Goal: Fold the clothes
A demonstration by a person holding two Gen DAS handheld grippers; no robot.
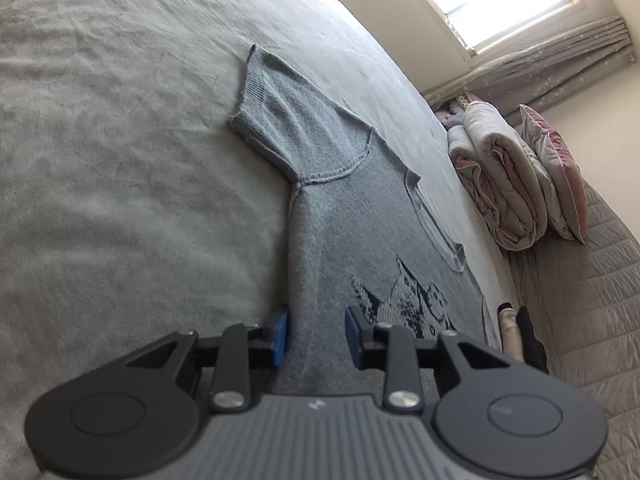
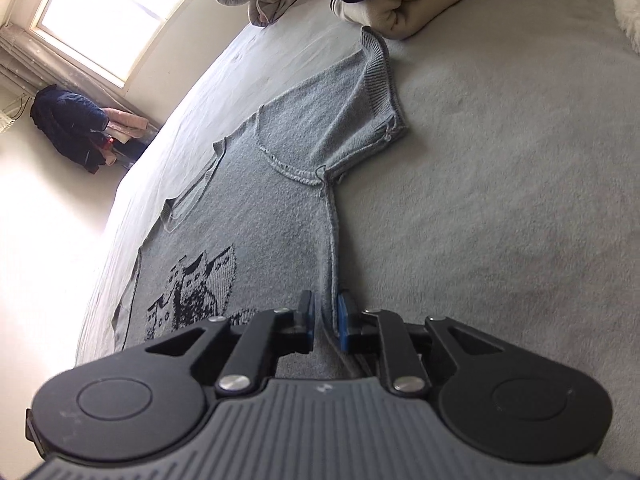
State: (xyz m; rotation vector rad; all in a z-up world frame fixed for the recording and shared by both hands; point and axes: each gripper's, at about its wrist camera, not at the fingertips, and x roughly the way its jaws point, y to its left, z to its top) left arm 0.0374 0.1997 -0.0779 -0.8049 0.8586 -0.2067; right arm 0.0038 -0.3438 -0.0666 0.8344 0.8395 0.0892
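I am working at the lower end of a grey knitted short-sleeved jumper [image 1: 340, 208] with a dark woven building picture on its chest, which is lying face up and spread flat on the pale grey bed sheet [image 1: 120, 180]. Both sleeves are lying out to the sides and nothing is folded over yet, so I am judging this to be the very start of the fold: taking hold of the two side edges near the hem.

My left gripper [image 1: 316, 334] is hanging with its jaws partly open, straddling the jumper's side edge; one blue pad is sitting on the sheet side and one over the knit, with a clear gap to the cloth, so it is gripping nothing.

My right gripper [image 2: 324, 320] is standing with its jaws nearly closed around the opposite side seam, which is running up between the pads; I cannot tell whether they are really pinching it.

Next I am needing the left jaws closed on the edge, then both edges lifted evenly, so the knit is not stretching or dragging crooked.
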